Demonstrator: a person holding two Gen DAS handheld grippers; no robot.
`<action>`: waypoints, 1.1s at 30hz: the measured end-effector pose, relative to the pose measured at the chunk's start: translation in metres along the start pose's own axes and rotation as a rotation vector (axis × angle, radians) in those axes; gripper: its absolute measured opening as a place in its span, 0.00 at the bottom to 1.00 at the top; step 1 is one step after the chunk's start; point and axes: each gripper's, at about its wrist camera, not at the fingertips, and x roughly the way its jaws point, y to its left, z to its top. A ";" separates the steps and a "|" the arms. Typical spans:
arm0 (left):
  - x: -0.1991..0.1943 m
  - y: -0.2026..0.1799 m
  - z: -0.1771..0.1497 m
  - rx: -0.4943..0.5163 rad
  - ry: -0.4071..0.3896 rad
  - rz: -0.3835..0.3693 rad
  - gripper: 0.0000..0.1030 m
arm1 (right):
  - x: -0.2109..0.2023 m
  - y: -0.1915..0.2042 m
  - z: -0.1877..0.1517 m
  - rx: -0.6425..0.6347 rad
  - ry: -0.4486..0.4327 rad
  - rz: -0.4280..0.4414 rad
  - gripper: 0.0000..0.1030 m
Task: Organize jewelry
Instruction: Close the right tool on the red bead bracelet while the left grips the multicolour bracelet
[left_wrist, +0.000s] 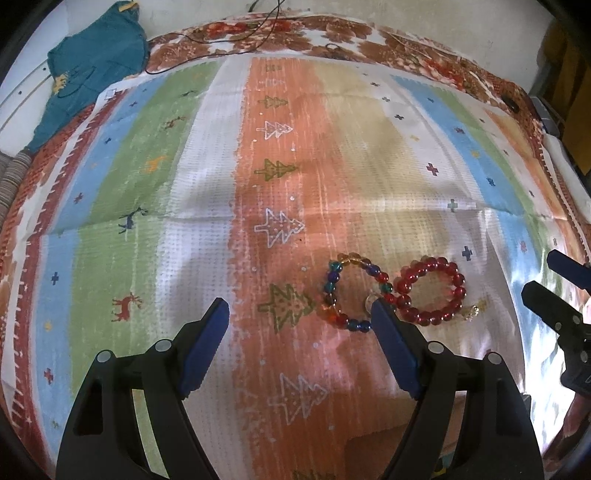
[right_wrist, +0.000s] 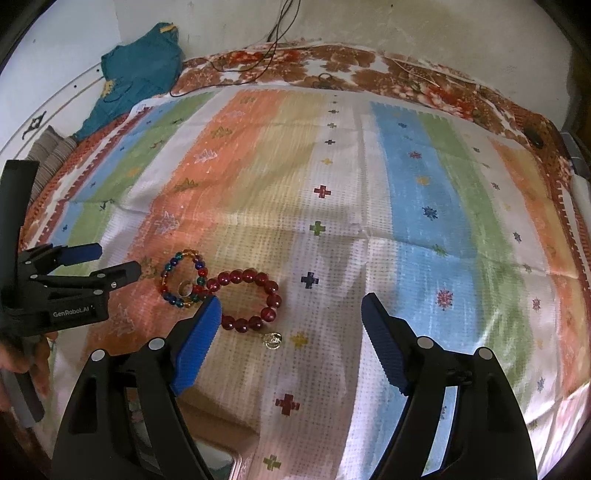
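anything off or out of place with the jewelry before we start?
Nothing damaged. The multicolor bead bracelet and red bead bracelet lie flat, touching side by side on the striped cloth. One small gold piece sits loose beside the red bracelet. Both grippers are open and empty.

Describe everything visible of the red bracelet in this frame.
The red bracelet is a closed ring of round, glossy, translucent dark-red beads, glass or plastic by the look. It lies flat on the striped cloth, held by neither gripper. Its left edge meets or nearly meets the multicolour bracelet. A small gold piece lies by its near side; whether attached is unclear.
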 end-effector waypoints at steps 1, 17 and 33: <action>0.002 0.000 0.001 0.002 0.001 0.000 0.76 | 0.002 0.001 0.001 -0.001 0.002 -0.001 0.76; 0.030 0.006 0.010 0.017 0.036 0.023 0.75 | 0.041 0.005 0.004 -0.020 0.061 -0.028 0.76; 0.057 -0.004 0.013 0.048 0.067 0.029 0.69 | 0.078 0.008 0.004 -0.041 0.148 -0.037 0.76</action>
